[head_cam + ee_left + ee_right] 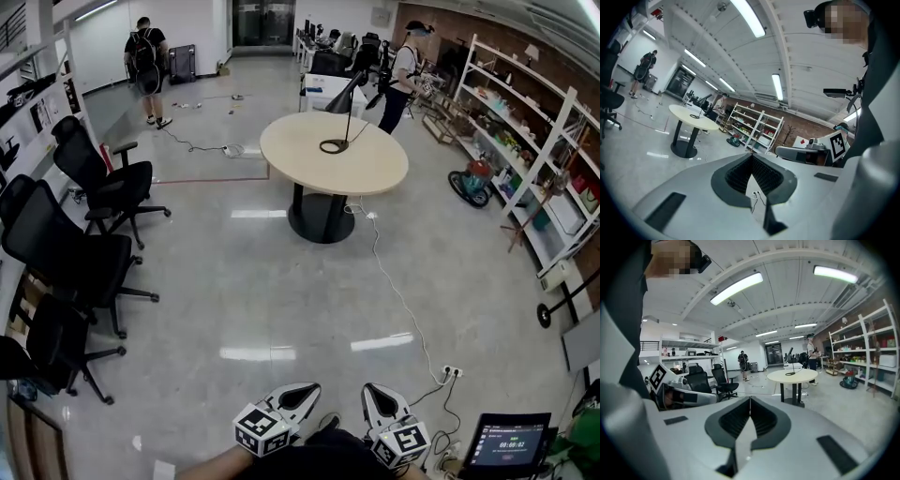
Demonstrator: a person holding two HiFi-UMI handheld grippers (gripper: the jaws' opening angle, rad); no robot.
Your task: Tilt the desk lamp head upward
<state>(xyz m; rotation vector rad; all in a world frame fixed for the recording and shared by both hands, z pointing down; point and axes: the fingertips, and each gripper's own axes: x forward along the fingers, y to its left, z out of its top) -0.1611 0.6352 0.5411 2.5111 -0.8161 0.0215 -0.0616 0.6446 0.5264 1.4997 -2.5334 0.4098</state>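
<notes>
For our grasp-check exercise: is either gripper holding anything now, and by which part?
Nothing is held. The left gripper and the right gripper are both shut and empty; the desk lamp stands untouched on the round table, far ahead.

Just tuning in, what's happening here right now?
A person holds the left gripper and right gripper low in front of them, both shut and empty. The desk lamp stands on the round table across the room, far from both grippers and untouched. Tilting its head has not started.
</notes>
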